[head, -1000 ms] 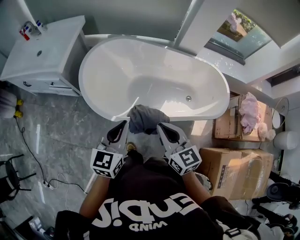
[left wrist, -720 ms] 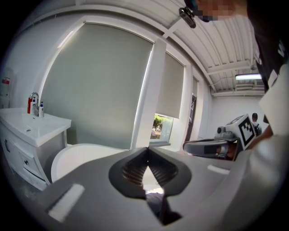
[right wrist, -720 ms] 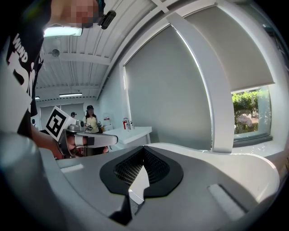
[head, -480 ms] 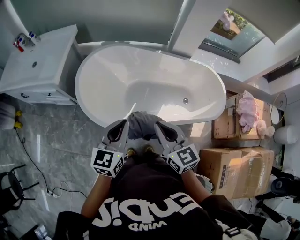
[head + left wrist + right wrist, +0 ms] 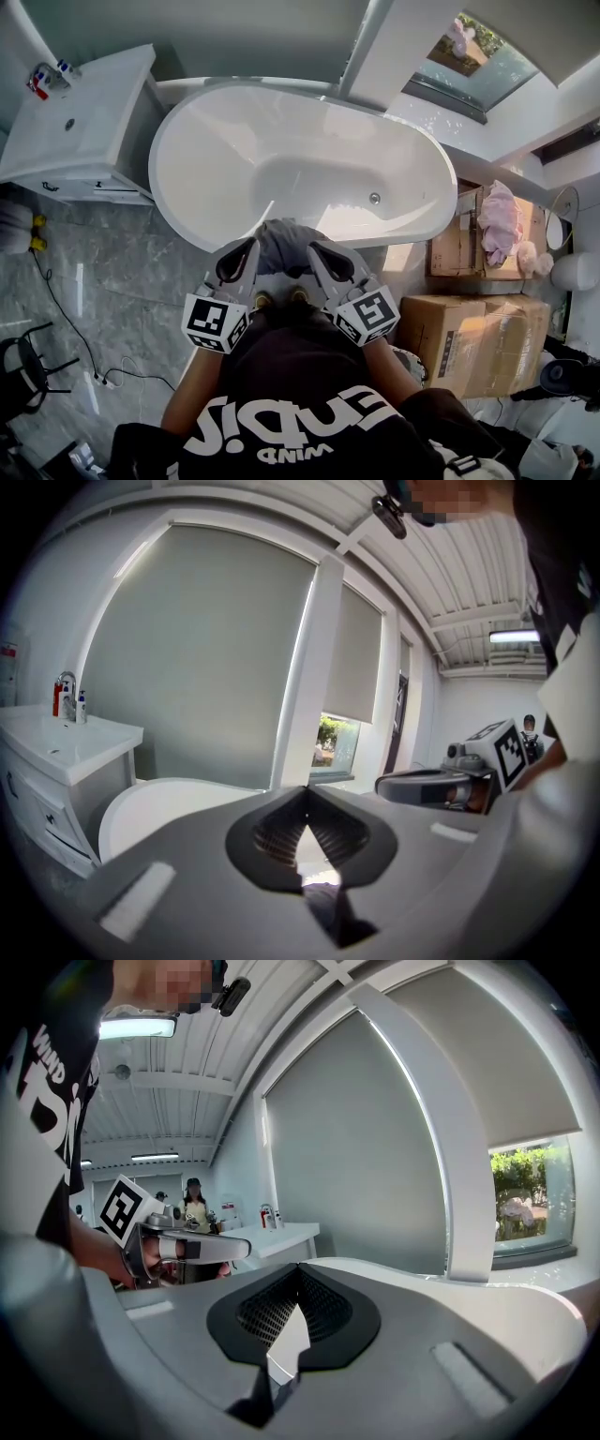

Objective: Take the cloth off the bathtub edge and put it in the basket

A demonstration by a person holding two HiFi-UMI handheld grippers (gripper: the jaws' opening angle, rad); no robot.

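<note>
Left gripper [image 5: 250,246], right gripper [image 5: 314,248] nearer bathtub [image 5: 281,131], beside cloth [image 5: 284,244], level, jaws together.

A bathroom, shown by the white bathtub [image 5: 225,141], the washbasin counter [image 5: 84,131] beside it and grey stone floor [image 5: 122,272].

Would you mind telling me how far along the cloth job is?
Nothing looks done yet: the dark cloth is draped over the near edge of the bathtub. In hand: the left gripper and right gripper flank it, fingers shut and empty. Left: grasp the cloth, lift it off, and drop it in the basket, which no view shows.
</note>
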